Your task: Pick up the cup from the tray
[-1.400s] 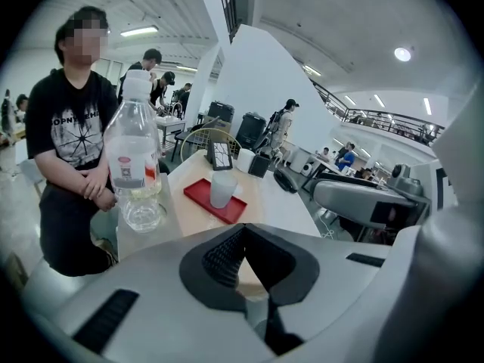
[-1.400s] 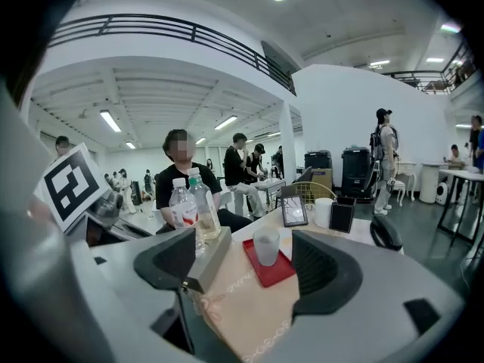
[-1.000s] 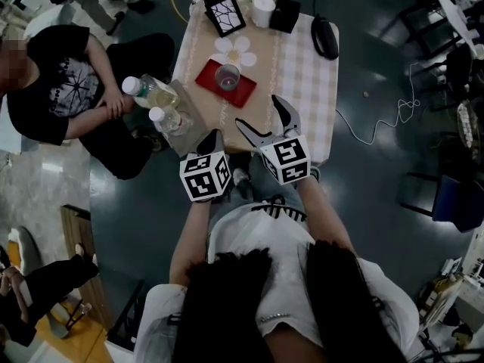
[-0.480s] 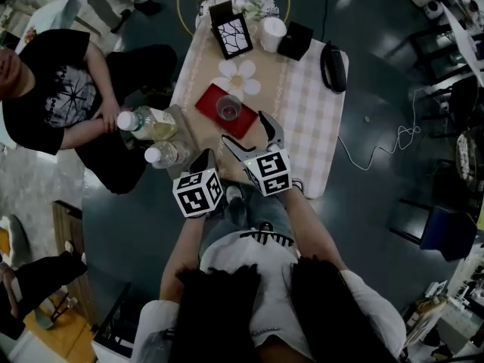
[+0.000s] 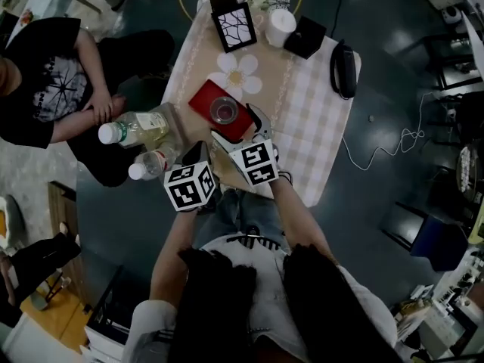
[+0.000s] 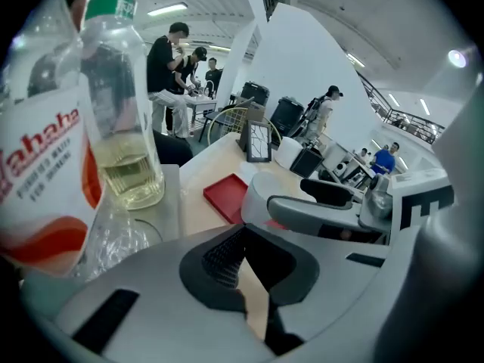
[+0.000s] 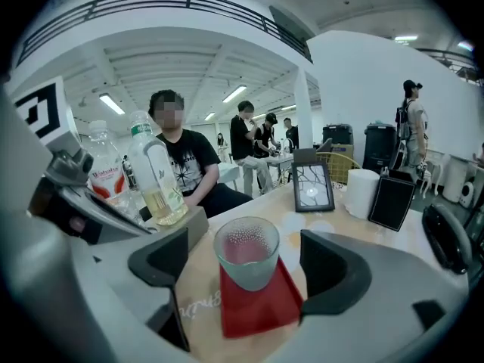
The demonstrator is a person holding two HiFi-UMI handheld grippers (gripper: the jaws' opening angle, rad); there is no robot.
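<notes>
Cup [image 7: 246, 257] of frosted glass stands upright on the red tray [image 7: 261, 316], and we see it in the gap between the jaws of our right claw [image 7: 246, 269]. Those jaws have just been opening and stand wide, neither pad touching it. Our left claw [image 6: 246, 237], jaws drawn together and empty, hangs beside a bottle [image 6: 125, 127] of pale drink.
</notes>
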